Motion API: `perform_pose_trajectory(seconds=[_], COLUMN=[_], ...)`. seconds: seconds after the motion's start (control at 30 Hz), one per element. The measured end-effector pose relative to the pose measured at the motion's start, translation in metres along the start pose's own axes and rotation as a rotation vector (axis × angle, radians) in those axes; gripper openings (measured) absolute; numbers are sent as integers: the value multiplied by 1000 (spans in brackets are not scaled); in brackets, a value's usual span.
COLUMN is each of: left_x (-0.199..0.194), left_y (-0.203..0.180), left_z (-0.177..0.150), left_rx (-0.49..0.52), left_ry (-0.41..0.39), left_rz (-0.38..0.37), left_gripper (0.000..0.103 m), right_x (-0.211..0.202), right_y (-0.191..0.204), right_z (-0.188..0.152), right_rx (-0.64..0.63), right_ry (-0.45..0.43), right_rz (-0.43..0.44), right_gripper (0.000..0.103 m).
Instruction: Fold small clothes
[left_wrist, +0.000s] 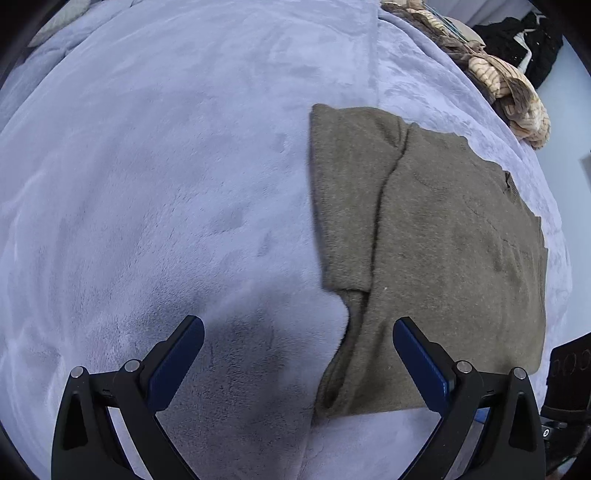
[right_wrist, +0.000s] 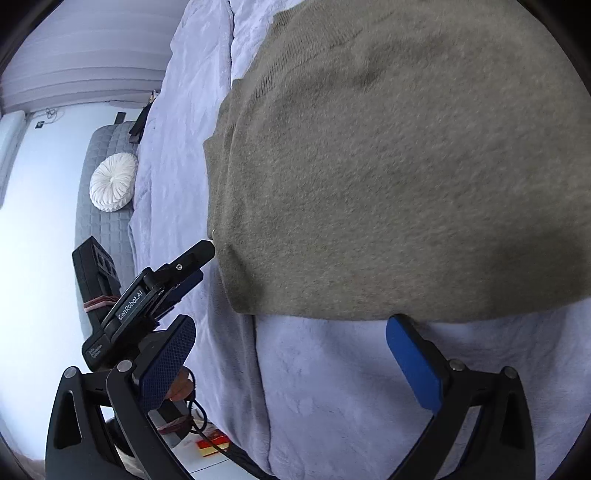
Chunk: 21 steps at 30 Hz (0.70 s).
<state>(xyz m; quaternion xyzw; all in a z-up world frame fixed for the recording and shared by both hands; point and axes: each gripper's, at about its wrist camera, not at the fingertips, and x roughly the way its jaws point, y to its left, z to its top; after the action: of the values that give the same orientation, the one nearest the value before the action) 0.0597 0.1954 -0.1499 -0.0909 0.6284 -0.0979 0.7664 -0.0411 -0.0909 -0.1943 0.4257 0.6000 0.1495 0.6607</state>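
Two grippers hover over a partly folded olive sweater (left_wrist: 436, 240) on a lavender blanket (left_wrist: 147, 184) — both jaws wide, holding nothing. From the sweater, the right gripper (right_wrist: 291, 347) sits just off its near hem; the left gripper (left_wrist: 299, 350) straddles its near-left corner.

Bare lilac blanket (left_wrist: 166, 184) from 7 to 12 o'clock: free passage. Olive sweater (left_wrist: 443, 240) occupies 3 o'clock; heaped clothes (left_wrist: 509, 85) obstruct 1 o'clock.
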Motion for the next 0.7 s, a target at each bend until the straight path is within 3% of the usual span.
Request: perform_pose_trajectory(seconds=[0.2,0.47,0.63,0.7], left_x=[1,5,6,7], left_y=[17,19,18,15], left_z=[-3,2,12,15], left_rx=[-45,-100,-147,-156], left_ry=[6,23,42,54], left_rz=[-86,-244,-401,-458], left_gripper=[103,103,103,103], right_x=[30,40,37,38], right_y=[-8,-7,-5,-5], right_z=[-5,0,2,4], right_rx=[134,228,239,256], right_ry=[-28,-135,-159,-156], right_rz=[139,239,238,231], right_gripper=[103,103,103,97])
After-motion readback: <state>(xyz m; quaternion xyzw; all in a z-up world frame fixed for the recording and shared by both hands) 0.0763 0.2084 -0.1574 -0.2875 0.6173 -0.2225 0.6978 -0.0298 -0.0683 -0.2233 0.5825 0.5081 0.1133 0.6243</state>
